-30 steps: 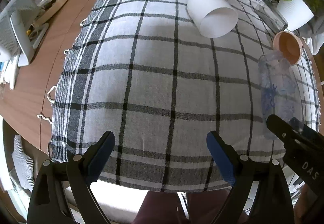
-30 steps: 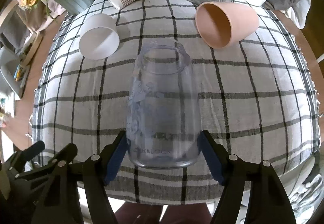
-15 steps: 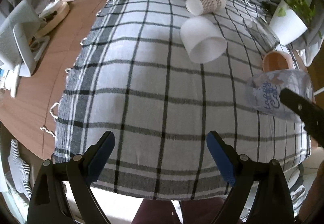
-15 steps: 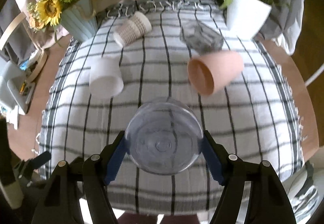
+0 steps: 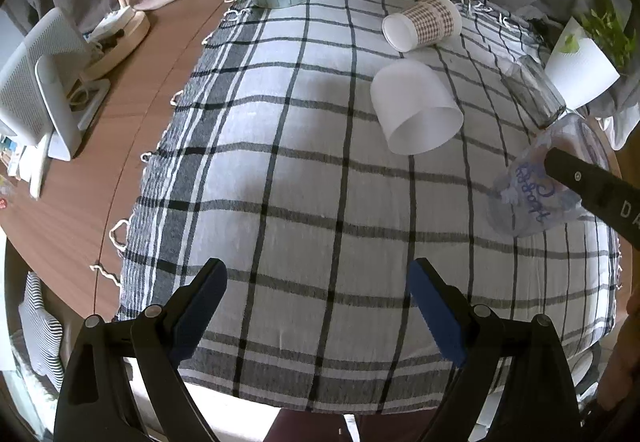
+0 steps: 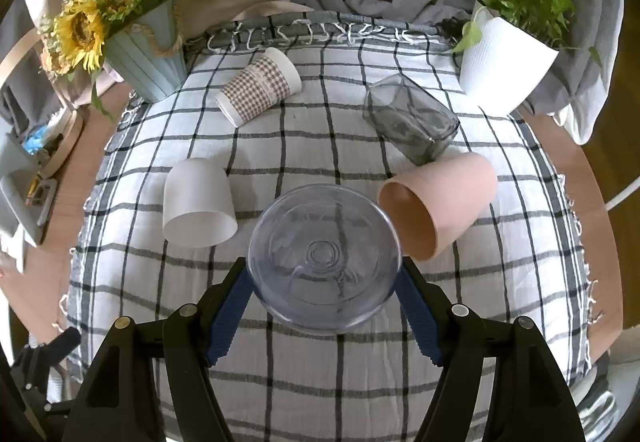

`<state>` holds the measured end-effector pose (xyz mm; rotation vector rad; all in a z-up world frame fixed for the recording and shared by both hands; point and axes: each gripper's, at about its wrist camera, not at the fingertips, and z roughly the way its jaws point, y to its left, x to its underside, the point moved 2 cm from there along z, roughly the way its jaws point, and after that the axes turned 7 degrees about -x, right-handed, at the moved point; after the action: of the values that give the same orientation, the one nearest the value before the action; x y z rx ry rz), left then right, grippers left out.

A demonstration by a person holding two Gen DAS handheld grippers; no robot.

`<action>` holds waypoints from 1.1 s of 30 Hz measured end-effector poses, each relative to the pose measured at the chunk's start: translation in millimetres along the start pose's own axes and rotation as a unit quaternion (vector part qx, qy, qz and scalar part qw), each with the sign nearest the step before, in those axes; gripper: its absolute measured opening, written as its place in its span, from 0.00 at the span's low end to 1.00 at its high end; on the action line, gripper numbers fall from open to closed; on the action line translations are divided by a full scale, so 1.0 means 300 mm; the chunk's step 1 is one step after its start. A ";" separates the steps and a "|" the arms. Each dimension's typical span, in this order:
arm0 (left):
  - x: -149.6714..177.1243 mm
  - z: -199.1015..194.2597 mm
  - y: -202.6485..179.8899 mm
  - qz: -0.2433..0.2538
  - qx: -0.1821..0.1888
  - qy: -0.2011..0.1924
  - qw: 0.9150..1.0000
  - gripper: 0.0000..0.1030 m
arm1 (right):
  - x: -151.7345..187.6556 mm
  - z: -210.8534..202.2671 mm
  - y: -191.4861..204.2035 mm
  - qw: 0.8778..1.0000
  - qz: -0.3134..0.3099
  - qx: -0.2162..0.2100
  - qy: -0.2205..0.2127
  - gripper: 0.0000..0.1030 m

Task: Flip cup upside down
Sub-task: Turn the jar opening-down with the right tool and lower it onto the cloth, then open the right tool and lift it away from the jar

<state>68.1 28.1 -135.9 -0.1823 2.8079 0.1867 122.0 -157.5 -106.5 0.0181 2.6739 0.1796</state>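
A clear plastic cup (image 6: pixel 324 256) with blue writing is held between the fingers of my right gripper (image 6: pixel 324 282); its round base faces the camera and its mouth points down at the checked cloth. In the left wrist view the same cup (image 5: pixel 532 198) hangs tilted above the cloth at the right, with a right gripper finger across it. My left gripper (image 5: pixel 316 306) is open and empty over the near part of the cloth.
On the checked cloth (image 6: pixel 320 146) lie a white cup (image 6: pixel 196 202), a pink cup (image 6: pixel 440 210), a checked paper cup (image 6: pixel 258 86) and a dark glass (image 6: pixel 412 122), all on their sides. A sunflower pot (image 6: pixel 140 54) and a white plant pot (image 6: pixel 504 70) stand at the back corners.
My right gripper has lifted the clear cup off the cloth and turned it from lying on its side to mouth down. The left gripper has drawn back a little.
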 end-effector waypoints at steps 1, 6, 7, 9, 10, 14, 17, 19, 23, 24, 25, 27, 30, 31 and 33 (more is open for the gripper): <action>-0.003 -0.001 0.001 0.001 -0.001 -0.001 1.000 0.90 | 0.002 -0.001 0.000 1.000 0.001 0.000 -0.001 0.70; -0.011 -0.015 0.006 0.004 -0.008 -0.010 1.000 0.90 | 0.005 -0.002 0.001 1.000 -0.001 -0.001 -0.001 0.70; -0.013 -0.019 0.008 0.004 -0.009 -0.012 1.000 0.90 | 0.011 -0.002 0.001 1.000 0.000 -0.003 0.002 0.70; -0.014 -0.027 0.010 0.005 -0.011 -0.015 1.000 0.91 | 0.021 0.003 -0.001 1.000 0.004 -0.007 0.008 0.74; -0.015 -0.031 0.010 0.007 -0.012 -0.017 1.000 0.91 | 0.025 0.004 -0.001 1.000 0.006 -0.007 0.010 0.79; -0.019 -0.053 0.013 0.012 -0.015 -0.028 0.999 0.91 | 0.044 -0.011 -0.003 1.000 0.013 -0.014 0.004 0.81; -0.022 -0.080 0.018 0.010 -0.011 -0.037 0.999 0.91 | 0.059 -0.045 -0.008 1.000 0.019 -0.015 -0.002 0.82; -0.021 -0.107 0.017 0.011 -0.009 -0.046 0.999 0.91 | 0.075 -0.088 -0.015 1.000 0.023 -0.017 -0.008 0.82; -0.015 -0.172 0.014 0.019 -0.003 -0.068 0.998 0.94 | 0.104 -0.188 -0.033 0.999 0.036 -0.010 -0.036 0.85; -0.013 -0.190 0.015 0.021 -0.001 -0.075 0.997 0.94 | 0.117 -0.226 -0.036 0.998 0.040 -0.009 -0.048 0.86; -0.010 -0.208 0.014 0.024 0.001 -0.081 0.996 0.96 | 0.125 -0.254 -0.037 0.997 0.042 -0.006 -0.058 0.86; -0.003 -0.236 0.015 0.029 0.004 -0.092 0.995 0.98 | 0.142 -0.305 -0.040 0.996 0.047 -0.002 -0.076 0.87; 0.010 -0.281 0.015 0.035 0.007 -0.108 0.993 0.99 | 0.165 -0.368 -0.044 0.994 0.056 0.001 -0.097 0.88; 0.013 -0.291 0.014 0.036 0.007 -0.111 0.993 0.99 | 0.170 -0.384 -0.046 0.993 0.058 0.003 -0.102 0.88; 0.020 -0.314 0.012 0.039 0.009 -0.119 0.992 0.99 | 0.179 -0.418 -0.049 0.992 0.063 0.005 -0.113 0.88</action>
<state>33.1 17.1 -48.9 -0.0436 2.5802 0.1873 18.4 -185.4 -21.1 0.1994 2.4483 0.1926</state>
